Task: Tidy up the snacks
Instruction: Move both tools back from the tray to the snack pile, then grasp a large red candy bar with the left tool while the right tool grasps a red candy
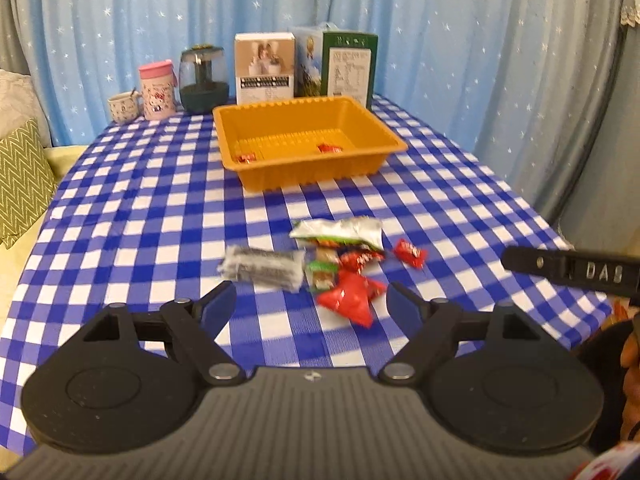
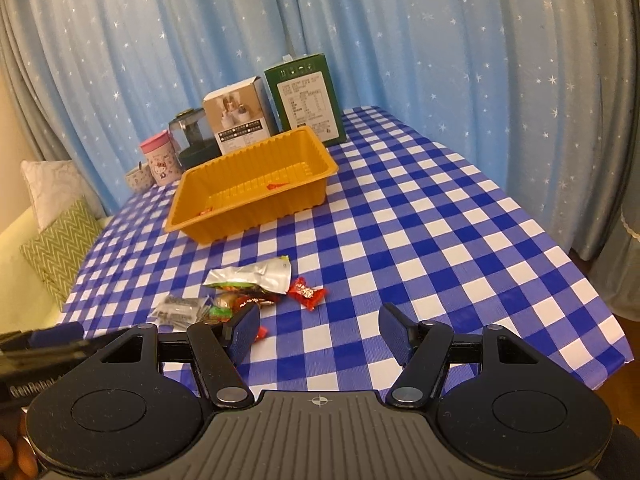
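Two hand-held grippers hovered over a blue-and-white checked tablecloth [image 2: 420, 216] with a heap of loose snacks still to be sorted into an orange tray [image 1: 312, 168]. The left gripper [image 1: 310, 304] had its blue-padded fingers spread wide and held nothing; the right gripper [image 2: 320, 330] was likewise spread and empty. Two red-wrapped candies [image 1: 330, 148] already lay on the tray's floor, one near each front corner. The rest of the pile sat between the grippers and the tray: a silver-and-green packet [image 1: 340, 232], a grey cookie pack [image 1: 264, 268] lying with its long axis roughly across the left gripper's line of sight, a large red pouch [image 1: 352, 300], and a lone red candy [image 2: 307, 293] a little apart on the right. The red pouch lay just ahead of the left gripper, toward its right finger, making that hand the likelier one to pick it; the lone candy lay ahead and left of the right gripper's centre. Boxes [image 2: 308, 100] and cups [image 1: 158, 90] lined the far edge.
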The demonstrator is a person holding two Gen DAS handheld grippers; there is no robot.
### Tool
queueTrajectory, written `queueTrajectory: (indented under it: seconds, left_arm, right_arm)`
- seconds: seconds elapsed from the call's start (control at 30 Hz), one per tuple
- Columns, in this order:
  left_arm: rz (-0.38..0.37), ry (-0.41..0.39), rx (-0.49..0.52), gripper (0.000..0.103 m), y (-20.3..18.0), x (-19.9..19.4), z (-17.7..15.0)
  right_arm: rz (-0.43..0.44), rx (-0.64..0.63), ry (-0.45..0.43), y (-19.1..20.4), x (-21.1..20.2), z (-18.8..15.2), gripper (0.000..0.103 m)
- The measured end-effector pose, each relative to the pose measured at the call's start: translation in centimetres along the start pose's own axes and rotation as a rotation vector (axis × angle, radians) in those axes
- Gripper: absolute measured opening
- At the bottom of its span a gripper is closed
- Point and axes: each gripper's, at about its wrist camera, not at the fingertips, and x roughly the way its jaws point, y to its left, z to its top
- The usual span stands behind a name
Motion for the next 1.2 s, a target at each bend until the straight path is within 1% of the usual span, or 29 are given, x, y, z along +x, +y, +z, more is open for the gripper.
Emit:
queueTrajectory:
  seconds: [0.33,0.5,0.67,0.83,0.93,1.0,1.2]
  left_arm:
    - [-0.007,0.008,0.003,0.079,-0.1,0.6,-0.3]
    - [-0.024,0.017,0.021,0.074,-0.4,1.3,-0.3]
    - [-0.063,0.029,0.077,0.067,-1.3,2.7,-0.5]
    - [-0.107,0.054,0.123,0.06,-1.9,5.0,-0.3]
    - [-0.119,0.071,0.14,0.053,-2.0,6.7,0.2]
    - [-0.122,0.082,0.169,0.045,-2.3,7.8,0.5]
    - [-0.132,0.123,0.284,0.043,-3.5,11.0,0.7]
  right_arm:
    - [0.0,-0.009,-0.005,-0.1,0.2,0.3,0.066]
    - [-0.004,-0.016,0.002,-0.3,0.6,0.1,0.066]
    - [-0.013,-0.02,0.008,-0.8,1.4,0.1,0.066]
    - [-0.02,-0.013,0.018,-1.4,2.7,0.1,0.066]
    - [-0.021,-0.011,0.028,-1.8,3.6,0.0,0.066]
    - [-0.024,-0.005,0.038,-2.1,4.3,-0.1,0.066]
    - [-0.035,0.006,0.066,-3.0,5.9,-0.3,0.066]
